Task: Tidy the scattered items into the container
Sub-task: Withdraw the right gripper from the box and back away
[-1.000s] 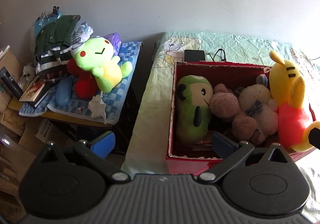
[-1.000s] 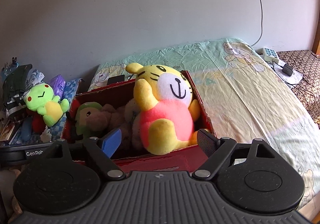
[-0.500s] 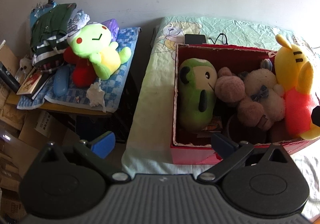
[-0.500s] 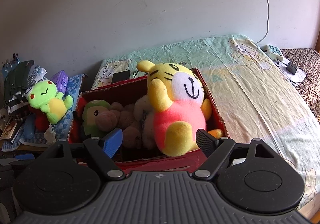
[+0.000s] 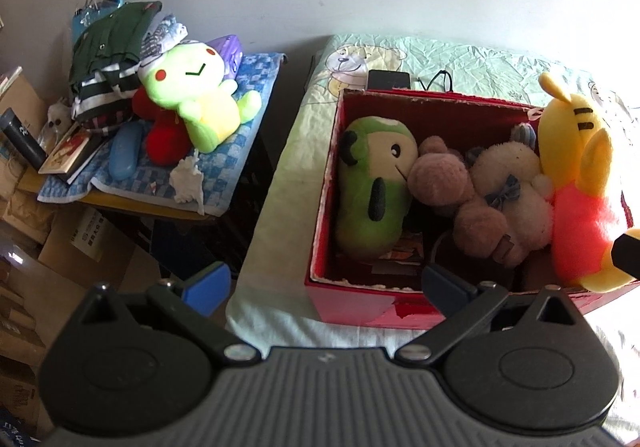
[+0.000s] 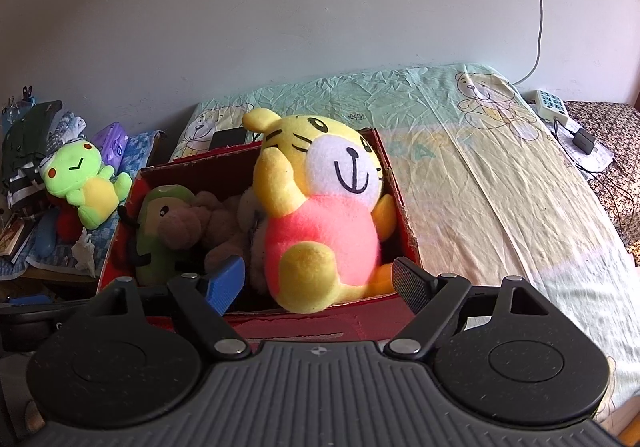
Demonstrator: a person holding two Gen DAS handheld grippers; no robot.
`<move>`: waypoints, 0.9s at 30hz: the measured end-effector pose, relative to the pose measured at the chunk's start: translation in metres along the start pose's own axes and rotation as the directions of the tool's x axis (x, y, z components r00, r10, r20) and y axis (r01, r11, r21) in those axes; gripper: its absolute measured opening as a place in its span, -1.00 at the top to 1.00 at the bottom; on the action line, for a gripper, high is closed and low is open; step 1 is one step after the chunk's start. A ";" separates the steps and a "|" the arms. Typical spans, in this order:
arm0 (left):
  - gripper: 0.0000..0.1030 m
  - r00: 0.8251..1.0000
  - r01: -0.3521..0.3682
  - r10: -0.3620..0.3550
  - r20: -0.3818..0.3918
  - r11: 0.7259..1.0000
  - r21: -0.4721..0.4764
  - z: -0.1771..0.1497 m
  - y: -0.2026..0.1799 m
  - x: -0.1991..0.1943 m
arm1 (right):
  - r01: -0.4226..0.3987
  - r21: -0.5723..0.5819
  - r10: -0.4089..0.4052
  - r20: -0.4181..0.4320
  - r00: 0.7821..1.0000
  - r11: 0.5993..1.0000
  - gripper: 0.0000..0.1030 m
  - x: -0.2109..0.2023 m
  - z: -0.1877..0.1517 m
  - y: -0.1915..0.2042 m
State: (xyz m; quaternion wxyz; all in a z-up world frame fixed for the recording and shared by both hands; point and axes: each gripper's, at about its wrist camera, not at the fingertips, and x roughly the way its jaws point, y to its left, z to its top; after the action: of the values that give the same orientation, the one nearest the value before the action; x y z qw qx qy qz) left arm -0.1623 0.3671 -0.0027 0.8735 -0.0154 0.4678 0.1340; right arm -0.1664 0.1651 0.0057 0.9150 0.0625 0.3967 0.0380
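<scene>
Red box (image 5: 360, 311) sits on the bed (image 6: 500, 183), near its left edge. Contents: green plush (image 5: 372, 183) at the left wall, brown bear (image 5: 444, 179) and cream bear (image 5: 512, 187) in the middle, yellow tiger plush (image 6: 320, 207) upright at the right end, head well above the rim. Left gripper (image 5: 324, 283): jaws spread wide, nothing between them; held above and short of the box's near left corner. Right gripper (image 6: 318, 279): jaws likewise apart and empty; the tiger sits beyond the tips, not pinched. Judged step: tiger deposit looks finished, both tools free, so this is the gap between placements. Remaining candidate: lime-green frog plush (image 5: 200, 95) on the side bench (image 5: 132, 203), lying on a blue checked cloth (image 5: 248, 127), touching a red plush (image 5: 160, 135) under it, with a pile of clothes (image 5: 108, 59) just beside. Whether the frog counts as a scattered item is a guess; no loose toys are visible on the bed. Next move, if so: left gripper is on the nearer side; swing across the gap between bed and bench, close on the frog's body, avoid snagging the cloth. Free room in the box is tight; the front middle looks the only open spot.
</scene>
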 end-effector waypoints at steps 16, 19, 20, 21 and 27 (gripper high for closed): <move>-0.98 0.989 0.093 -0.104 0.105 0.990 0.101 -0.004 -0.043 -0.028 | 0.064 0.108 -0.068 0.040 0.997 0.992 -0.62 -0.011 0.005 -0.048; -0.98 0.979 0.141 -0.159 0.130 0.981 0.133 -0.006 -0.060 -0.038 | 0.091 0.143 -0.097 0.035 0.995 0.986 -0.62 -0.013 0.004 -0.069; -0.98 0.975 0.155 -0.175 0.140 0.978 0.143 -0.007 -0.068 -0.043 | 0.105 0.155 -0.111 0.032 0.993 0.982 -0.62 -0.013 0.004 -0.078; -0.98 0.971 0.165 -0.188 0.149 0.974 0.152 -0.008 -0.075 -0.047 | 0.116 0.163 -0.122 0.029 0.992 0.980 -0.62 -0.013 0.003 -0.085; -0.98 0.935 0.289 -0.326 0.143 0.930 0.228 -0.026 -0.119 -0.068 | 0.168 0.172 -0.168 -0.014 0.986 0.971 -0.62 -0.008 -0.001 -0.129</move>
State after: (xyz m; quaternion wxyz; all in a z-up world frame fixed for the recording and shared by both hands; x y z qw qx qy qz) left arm -0.1895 0.2339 0.0267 0.9189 0.0126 0.3907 -0.0525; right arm -0.1706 0.0370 -0.0077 0.9062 0.1078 0.4021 -0.0742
